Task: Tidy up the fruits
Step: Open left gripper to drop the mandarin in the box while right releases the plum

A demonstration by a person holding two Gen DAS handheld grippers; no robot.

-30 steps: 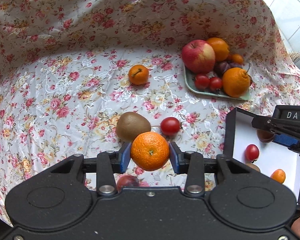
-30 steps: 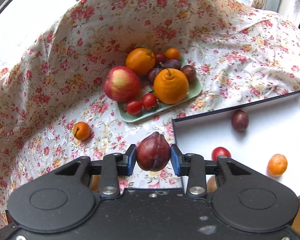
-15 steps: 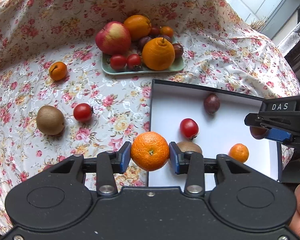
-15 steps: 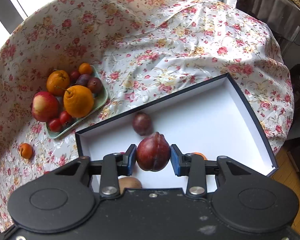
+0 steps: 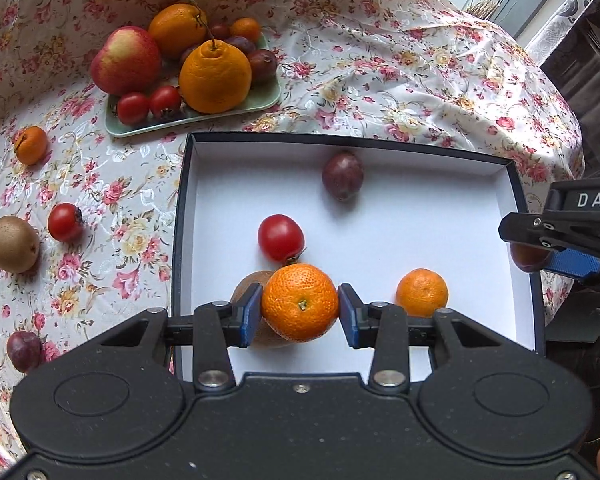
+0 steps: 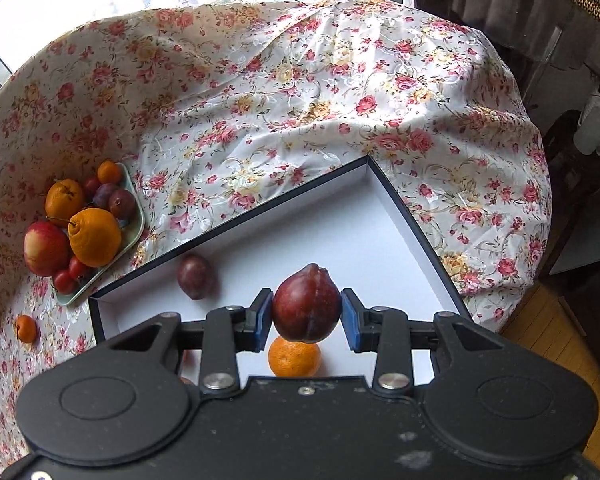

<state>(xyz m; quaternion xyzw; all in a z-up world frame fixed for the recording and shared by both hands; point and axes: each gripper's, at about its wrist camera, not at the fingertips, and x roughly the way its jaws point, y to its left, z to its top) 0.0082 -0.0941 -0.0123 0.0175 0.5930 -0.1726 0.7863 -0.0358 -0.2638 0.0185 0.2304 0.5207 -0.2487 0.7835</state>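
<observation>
Transit finished: both grippers, over the floral worktop [image 5: 380, 80] a second ago, now hang above the white box [image 5: 440, 208]. Left gripper [image 5: 300, 314] fingers clamp a mandarin [image 5: 300, 300]; right gripper [image 6: 305, 314] fingers clamp a plum [image 6: 305, 304]. Release looks next. Box count: one plum, one tomato, one mandarin, probably one kiwi, half hidden. Loose on cloth: mandarin, tomato, kiwi, plum.

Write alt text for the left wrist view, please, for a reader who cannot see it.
The left gripper clamps a small orange mandarin above a white, dark-rimmed shallow box holding a red tomato, a purple plum, a brown kiwi and another mandarin. More fruit lies on the floral tablecloth.
</observation>
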